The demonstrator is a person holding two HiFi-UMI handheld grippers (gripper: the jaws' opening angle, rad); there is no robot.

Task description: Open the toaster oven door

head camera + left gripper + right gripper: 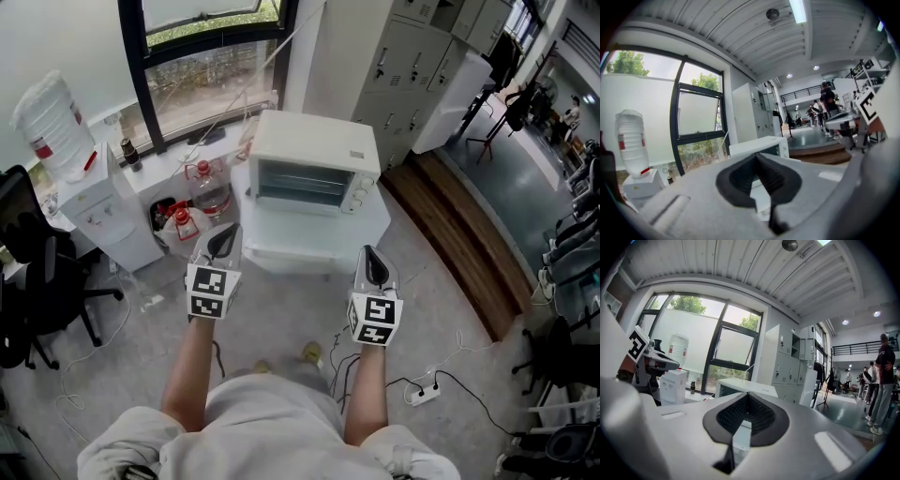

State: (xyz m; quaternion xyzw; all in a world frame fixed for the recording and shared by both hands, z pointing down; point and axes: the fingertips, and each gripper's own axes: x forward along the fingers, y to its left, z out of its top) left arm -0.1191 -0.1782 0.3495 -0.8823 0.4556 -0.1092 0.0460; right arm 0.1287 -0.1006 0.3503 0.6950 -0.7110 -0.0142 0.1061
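Note:
The white toaster oven (pixel 315 161) stands on a low white table (pixel 328 239), its glass door (pixel 300 184) closed, with knobs at the right of the front. My left gripper (pixel 227 234) is held in front of the oven's left side, short of it, jaws shut with nothing between them. My right gripper (pixel 371 255) hovers in front of the oven's right side, also short of it and shut on nothing. In the left gripper view the oven (pixel 759 146) shows beyond the left gripper (pixel 757 154). The right gripper view shows the oven (pixel 733 386) past the right gripper (pixel 747 393).
A water dispenser (pixel 94 202) with its bottle (pixel 52 122) stands at the left, a water jug (pixel 208 187) beside the table. A black office chair (pixel 37 281) is further left. Grey lockers (pixel 403 56) stand at the right rear, a wooden step (pixel 469 244) beside them, cables and a power strip (pixel 422 394) on the floor.

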